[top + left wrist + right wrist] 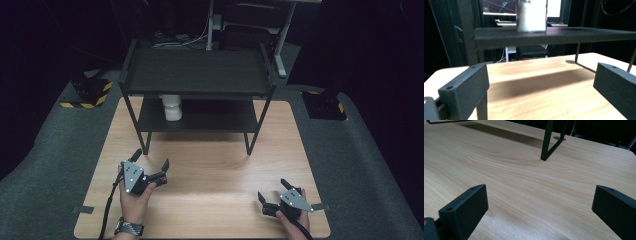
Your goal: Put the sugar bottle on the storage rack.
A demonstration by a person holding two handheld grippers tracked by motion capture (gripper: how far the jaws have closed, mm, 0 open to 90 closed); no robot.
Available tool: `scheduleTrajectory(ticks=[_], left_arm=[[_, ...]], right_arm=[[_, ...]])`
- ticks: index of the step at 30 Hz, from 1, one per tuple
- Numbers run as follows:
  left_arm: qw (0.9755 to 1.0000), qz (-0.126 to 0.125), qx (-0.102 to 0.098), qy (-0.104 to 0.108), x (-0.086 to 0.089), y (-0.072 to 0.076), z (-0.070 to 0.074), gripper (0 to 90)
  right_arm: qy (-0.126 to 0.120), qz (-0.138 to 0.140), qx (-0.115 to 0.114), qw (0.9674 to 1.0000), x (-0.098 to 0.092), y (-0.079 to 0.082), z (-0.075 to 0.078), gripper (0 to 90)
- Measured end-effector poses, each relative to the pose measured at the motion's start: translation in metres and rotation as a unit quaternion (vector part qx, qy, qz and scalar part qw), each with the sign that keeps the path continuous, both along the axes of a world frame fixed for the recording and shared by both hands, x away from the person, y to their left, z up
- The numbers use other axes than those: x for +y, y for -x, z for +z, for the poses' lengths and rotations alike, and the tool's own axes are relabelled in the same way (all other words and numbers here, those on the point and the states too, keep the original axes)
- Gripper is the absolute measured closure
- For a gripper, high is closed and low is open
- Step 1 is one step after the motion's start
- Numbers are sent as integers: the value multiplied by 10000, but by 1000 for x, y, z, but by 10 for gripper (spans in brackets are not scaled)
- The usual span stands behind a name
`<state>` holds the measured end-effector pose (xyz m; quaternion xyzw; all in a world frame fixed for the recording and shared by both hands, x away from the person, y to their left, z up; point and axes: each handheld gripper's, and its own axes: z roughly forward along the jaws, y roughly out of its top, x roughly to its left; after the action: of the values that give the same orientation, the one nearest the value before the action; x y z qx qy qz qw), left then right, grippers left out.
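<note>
A dark room surrounds a light wooden table (pixel 210 200) set on grey carpet, with a black two-tier shelf rack (pixel 197 75) standing on the table's far half.

The left gripper (pixel 151 160), held in the person's left hand (pixel 134 202), sits low over the wood just in front of the rack's near-left leg. Its jaws are spread wide with nothing between them. Ahead of it and a little to its right, a white cylindrical container (pixel 172 107) stands upright on the rack's lower shelf, well apart from the jaws. In the left gripper view the same container (pixel 531 15) shows blurred on the shelf edge straight ahead and above the jaws, with bare tabletop (pixel 544 92) between.

The right gripper (pixel 271 191) rests near the table's front-right corner in the person's right hand (pixel 292 217), its jaws also wide apart and empty. The rack's near-right leg (pixel 251 142) is ahead of it and to its left. In the right gripper view that leg (pixel 547 140) rises from the wood (pixel 524 185) well beyond the jaws.
</note>
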<state>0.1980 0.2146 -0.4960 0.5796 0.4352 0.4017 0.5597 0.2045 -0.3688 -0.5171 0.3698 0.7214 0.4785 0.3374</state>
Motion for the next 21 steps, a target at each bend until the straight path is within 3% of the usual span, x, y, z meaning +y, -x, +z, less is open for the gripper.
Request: scheduleTrajectory(ticks=[10, 21], left_arm=[[9992, -38, 377, -118, 14, 24, -14, 4], [9954, -145, 889, -319, 26, 44, -19, 4]], right_arm=[[-2, 39, -19, 10000, -1, 0, 0, 0], [10, 65, -40, 10000, -1, 0, -1, 0]])
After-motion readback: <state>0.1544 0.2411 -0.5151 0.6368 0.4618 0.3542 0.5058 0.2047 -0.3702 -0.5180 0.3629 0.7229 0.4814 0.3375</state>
